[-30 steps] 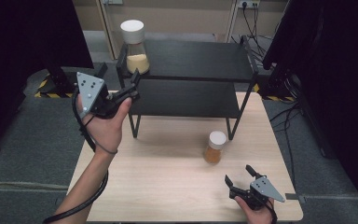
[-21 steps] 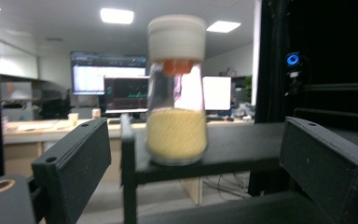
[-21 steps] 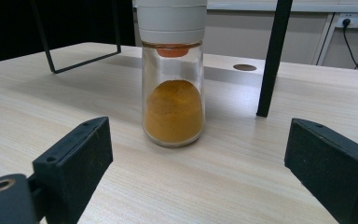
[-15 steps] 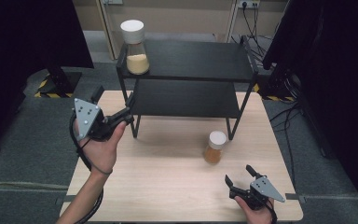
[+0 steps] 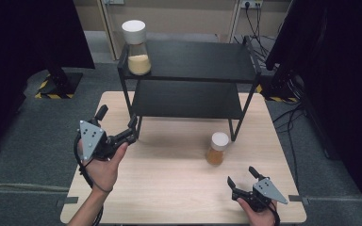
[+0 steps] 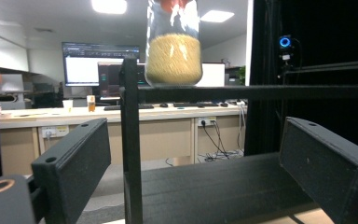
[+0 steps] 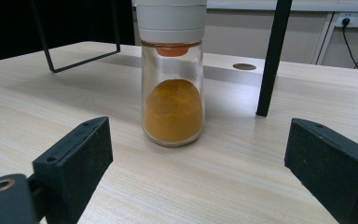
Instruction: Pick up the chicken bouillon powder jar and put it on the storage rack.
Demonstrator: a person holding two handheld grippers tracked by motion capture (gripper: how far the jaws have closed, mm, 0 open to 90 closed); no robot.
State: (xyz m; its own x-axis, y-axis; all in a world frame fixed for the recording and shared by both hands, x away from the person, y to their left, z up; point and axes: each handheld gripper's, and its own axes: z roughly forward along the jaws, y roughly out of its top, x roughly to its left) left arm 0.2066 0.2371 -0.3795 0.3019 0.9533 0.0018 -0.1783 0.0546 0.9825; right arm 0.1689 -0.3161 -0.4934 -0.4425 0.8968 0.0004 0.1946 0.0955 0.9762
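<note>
- Looking down from the high view, you hold the left gripper (image 5: pixel 131 133) with its jaws spread and empty, right at the front left leg of the black shelf (image 5: pixel 188 61). The tall jar (image 5: pixel 137 47) stands on the top board's near left corner, above and beyond your fingers; a nudge to that leg could shake it off the edge.
- Your right gripper (image 5: pixel 242 177) rests low at the table (image 5: pixel 169 188) edge, jaws also wide and empty, with the small jar (image 5: pixel 217 148) ahead of its fingertips and apart from them. Closing too early would likely push it towards the shelf leg just beyond it.
- In the left gripper view, the shelf post runs up between your fingers (image 6: pixel 74 158), nearer the left one, and the tall jar (image 6: pixel 173 46) sits high above them. Driving forward risks pinching the post instead of glass.
- In the right gripper view, the small jar (image 7: pixel 172 74) stands upright between and beyond the fingers (image 7: pixel 77 158), a little left of centre. An off-centre close may tip it, and smooth glass can slip if you grip near the white cap.
</note>
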